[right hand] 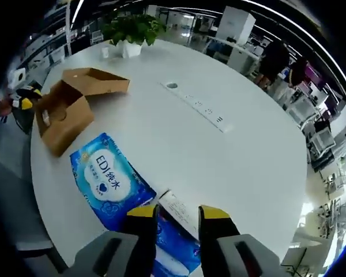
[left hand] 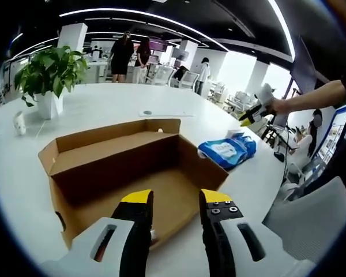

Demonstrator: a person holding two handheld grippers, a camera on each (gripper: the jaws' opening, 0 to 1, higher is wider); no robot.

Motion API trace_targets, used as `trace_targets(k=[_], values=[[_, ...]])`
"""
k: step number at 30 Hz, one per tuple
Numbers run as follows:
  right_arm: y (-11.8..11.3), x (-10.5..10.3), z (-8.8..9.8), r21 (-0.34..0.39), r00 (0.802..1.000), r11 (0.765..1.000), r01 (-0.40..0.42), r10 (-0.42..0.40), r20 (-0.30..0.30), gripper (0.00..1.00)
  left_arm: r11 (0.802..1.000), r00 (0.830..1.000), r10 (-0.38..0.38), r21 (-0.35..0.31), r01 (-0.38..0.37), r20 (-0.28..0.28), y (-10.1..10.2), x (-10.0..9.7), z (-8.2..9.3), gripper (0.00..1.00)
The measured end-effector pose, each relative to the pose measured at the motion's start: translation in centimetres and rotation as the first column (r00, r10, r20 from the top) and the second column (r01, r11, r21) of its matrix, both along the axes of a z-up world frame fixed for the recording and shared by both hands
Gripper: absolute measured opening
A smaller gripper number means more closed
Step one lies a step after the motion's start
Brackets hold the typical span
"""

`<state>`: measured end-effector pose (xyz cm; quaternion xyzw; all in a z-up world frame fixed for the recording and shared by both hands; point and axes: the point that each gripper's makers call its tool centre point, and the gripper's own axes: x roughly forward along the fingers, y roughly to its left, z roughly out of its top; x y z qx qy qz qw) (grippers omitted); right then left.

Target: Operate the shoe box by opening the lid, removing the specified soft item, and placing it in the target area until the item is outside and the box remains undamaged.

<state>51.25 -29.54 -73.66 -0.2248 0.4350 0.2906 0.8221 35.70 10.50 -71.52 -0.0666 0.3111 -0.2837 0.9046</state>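
The box (left hand: 127, 173) lies open on the table (right hand: 219, 161); the blue pack (right hand: 112, 182) rests outside, right of it. Right gripper (right hand: 177, 216) fingers hover narrowly parted, holding nothing; lift away gently. Left gripper (left hand: 176, 202) also empty.

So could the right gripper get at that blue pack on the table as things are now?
Probably yes. The right gripper hangs just above the blue pack with its jaws apart, and nothing lies between them. The cardboard box sits off to one side, clear of the pack.
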Motion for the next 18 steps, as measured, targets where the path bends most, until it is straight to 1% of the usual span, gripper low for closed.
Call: trace_targets(k=[1, 3, 4, 5, 7, 8, 10, 13, 15, 16, 18], values=[[0.2, 0.0, 0.2, 0.014, 1.0, 1.0, 0.014, -0.014, 0.005, 0.25, 1.0, 1.0, -0.003, -0.003, 0.003, 0.001, -0.1, 0.0, 0.1, 0.32], [0.9, 0.2, 0.4, 0.066, 0.998, 0.996, 0.059, -0.06, 0.015, 0.26, 1.0, 1.0, -0.006, -0.008, 0.006, 0.002, -0.2, 0.0, 0.1, 0.32], [1.1, 0.1, 0.4, 0.073, 0.998, 0.995, 0.065, -0.066, 0.014, 0.26, 1.0, 1.0, -0.006, -0.01, 0.006, 0.003, -0.2, 0.1, 0.1, 0.32], [1.5, -0.1, 0.4, 0.074, 0.998, 0.996, 0.058, -0.059, 0.019, 0.27, 1.0, 1.0, -0.006, -0.013, 0.006, 0.005, -0.2, 0.1, 0.1, 0.32], [2.4, -0.3, 0.6, 0.098, 0.997, 0.993, 0.069, -0.072, 0.032, 0.28, 1.0, 1.0, -0.005, -0.021, 0.005, 0.008, -0.3, 0.3, 0.3, 0.32], [3.1, -0.5, 0.7, 0.119, 0.996, 0.99, 0.073, -0.077, 0.033, 0.28, 1.0, 1.0, -0.005, -0.024, 0.005, 0.009, -0.3, 0.3, 0.3, 0.32], [3.7, -0.4, 0.6, 0.15, 0.995, 0.985, 0.085, -0.091, 0.034, 0.29, 1.0, 1.0, -0.002, -0.029, 0.002, 0.011, -0.3, 0.5, 0.3, 0.32], [5.0, -1.0, 0.6, 0.174, 0.995, 0.981, 0.083, -0.09, 0.033, 0.31, 0.999, 1.0, 0.006, -0.045, -0.005, 0.012, -0.3, 0.6, 0.4, 0.32], [6.2, -1.5, 0.7, 0.18, 0.995, 0.981, 0.076, -0.085, 0.043, 0.31, 0.999, 1.0, 0.006, -0.05, -0.006, 0.013, -0.4, 0.6, 0.5, 0.32], [6.9, -1.7, 0.8, 0.19, 0.994, 0.979, 0.08, -0.093, 0.059, 0.3, 0.999, 1.0, 0.006, -0.051, -0.005, 0.012, -0.4, 0.6, 0.5, 0.32], [8.4, -2.2, 0.8, 0.211, 0.994, 0.975, 0.07, -0.085, 0.067, 0.31, 0.999, 1.0, 0.003, -0.049, -0.003, 0.012, -0.6, 0.6, 0.4, 0.32]])
